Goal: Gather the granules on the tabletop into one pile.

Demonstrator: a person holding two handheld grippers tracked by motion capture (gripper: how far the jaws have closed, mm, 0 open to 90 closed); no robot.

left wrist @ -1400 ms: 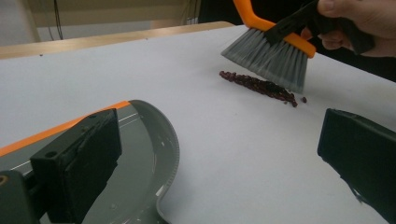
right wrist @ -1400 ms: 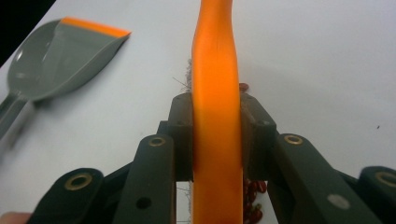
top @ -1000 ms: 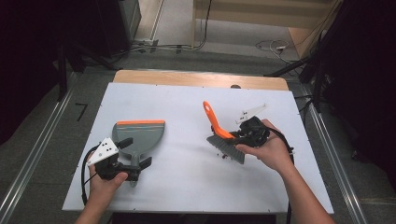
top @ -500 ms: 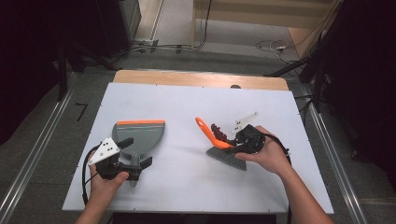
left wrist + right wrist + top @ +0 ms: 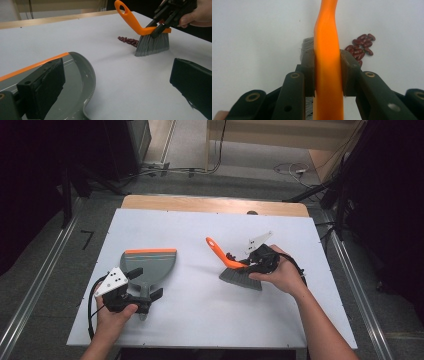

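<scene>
I'm working a sweep-up job: brush (image 5: 235,267) in my right gripper (image 5: 260,261), dustpan (image 5: 148,269) in my left gripper (image 5: 131,291), beans (image 5: 128,40) still loose on the desk (image 5: 200,310).

Progress, as I'm judging it: early. Both tools are in hand and the bristles are sitting on the desk, but the beans are all lying in one small pile outside the pan, and the pan floor that I'm seeing in the left gripper view looks bare of beans. So pickup is done; the sweep itself and the transfer into the pan are still ahead.

Right jaws: pinching the orange handle of the brush (image 5: 328,62) from both sides, pads flat against it, just above the grey bristle head. Handle is running straight up between the jaws and out past them.

Beans (image 5: 361,46) relative to those jaws: just ahead of the pads and off to the right of the handle in the right gripper view, close beside the bristles. In the left gripper view the pile is lying right beside the bristle edge, on the far side of the brush.

Left jaws: I'm gripping the rear of the dustpan (image 5: 82,82), but I cannot tell whether the pads are actually pressing on it. Its orange lip is pointing away from me, well apart from the beans.
</scene>
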